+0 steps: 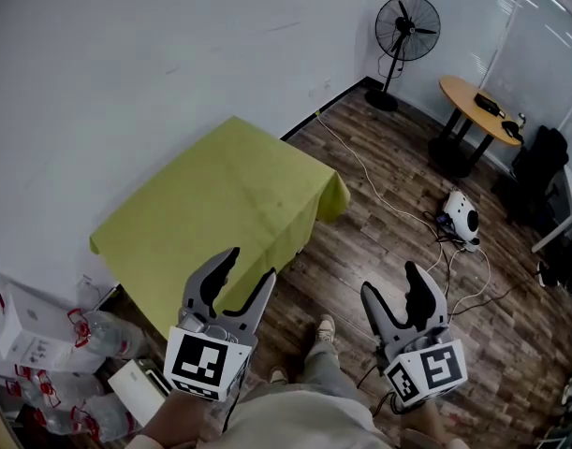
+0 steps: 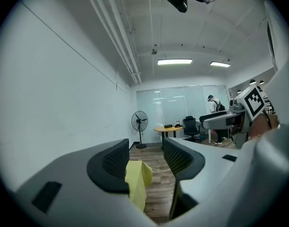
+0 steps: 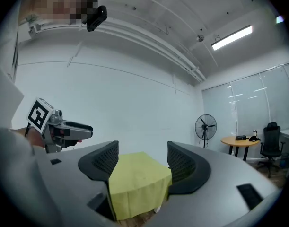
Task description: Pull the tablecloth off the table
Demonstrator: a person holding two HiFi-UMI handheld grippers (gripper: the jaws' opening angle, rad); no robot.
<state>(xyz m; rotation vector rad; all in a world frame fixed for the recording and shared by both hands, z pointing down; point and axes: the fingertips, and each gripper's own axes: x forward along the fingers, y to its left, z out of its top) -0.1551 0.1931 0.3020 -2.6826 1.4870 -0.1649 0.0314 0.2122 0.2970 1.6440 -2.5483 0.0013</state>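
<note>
Tablecloth point(image 1: 220, 209): yellow-green, spread flat over the whole table top, with its edges hanging down over the sides and a loose fold drooping at the corner nearest the fan.
Table: hidden under the tablecloth; its far edge stood close along the white wall point(image 1: 126, 64).
Left gripper point(image 1: 250, 265): held in the air just off the near edge of the table, well above the floor; its jaws stood moderately apart with nothing between the pads, and only a strip of the hanging cloth showed far off through the gap.
Right gripper point(image 1: 388, 279): held over the wooden floor point(image 1: 379, 241), clear of the table and to the right of the left gripper; its jaws stood wide apart and empty, and they framed the cloth-covered table at a distance.
Contact: neither gripper touched the cloth.
Person: a shoe point(image 1: 325, 328) showed on the floor between the two grippers.
Fan point(image 1: 406, 31): a black pedestal fan, upright in the far corner of the room.
Round table point(image 1: 473, 110): wooden top on a dark base, right of the fan, with small dark items on it.
Cable point(image 1: 360, 166): pale, trailing across the floor from the wall to a white device point(image 1: 463, 215).
Water bottles point(image 1: 98, 330): lying on the floor by the table's left corner.
</note>
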